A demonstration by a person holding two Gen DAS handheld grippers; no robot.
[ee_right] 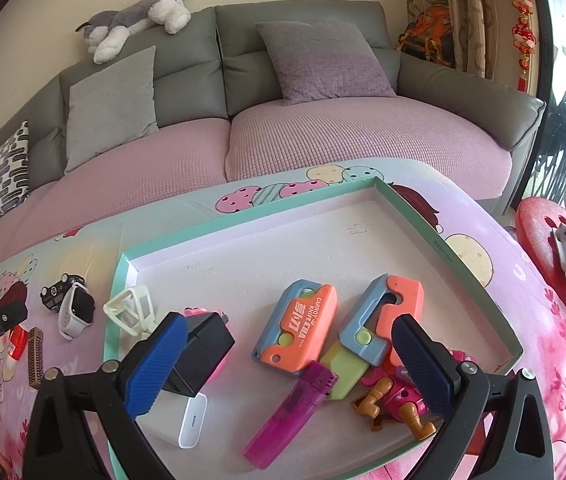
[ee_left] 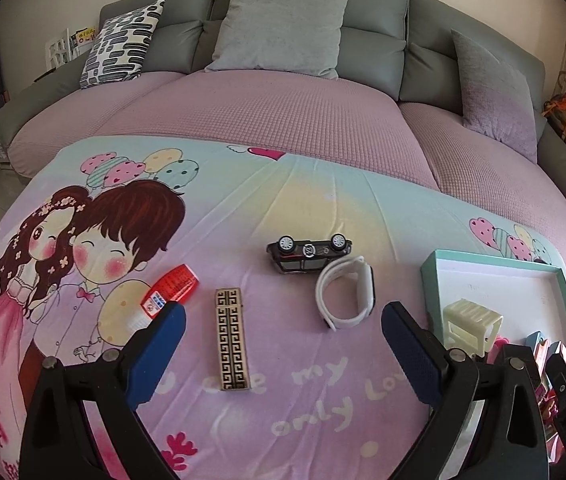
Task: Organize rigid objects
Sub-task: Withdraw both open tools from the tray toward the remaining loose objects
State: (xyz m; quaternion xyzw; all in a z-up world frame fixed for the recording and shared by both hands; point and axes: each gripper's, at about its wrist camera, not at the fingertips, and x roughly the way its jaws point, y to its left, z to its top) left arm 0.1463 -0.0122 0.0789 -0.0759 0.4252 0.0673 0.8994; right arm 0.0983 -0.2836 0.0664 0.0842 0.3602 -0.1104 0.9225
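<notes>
Ribbed cream hair claw (ee_left: 471,322) in shallow cardboard box (ee_left: 563,280)

A home living room: a grey sofa (ee_right: 303,52) with a pink seat cover spans the twelve o'clock side, scatter cushions (ee_left: 283,28) leaning on its back, a plush husky (ee_right: 135,16) lying on top, patterned curtains (ee_right: 455,12) and red festive hangings (ee_right: 523,20) at two o'clock, a cartoon-print cloth (ee_left: 283,200) over the counter

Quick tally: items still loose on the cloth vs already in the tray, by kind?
On the cloth:
toy car: 1
smartwatch: 1
patterned lighter: 1
red tube: 1
In the tray:
carrot knife toys: 2
purple lighter: 1
toy figure: 1
Total: 8
</notes>
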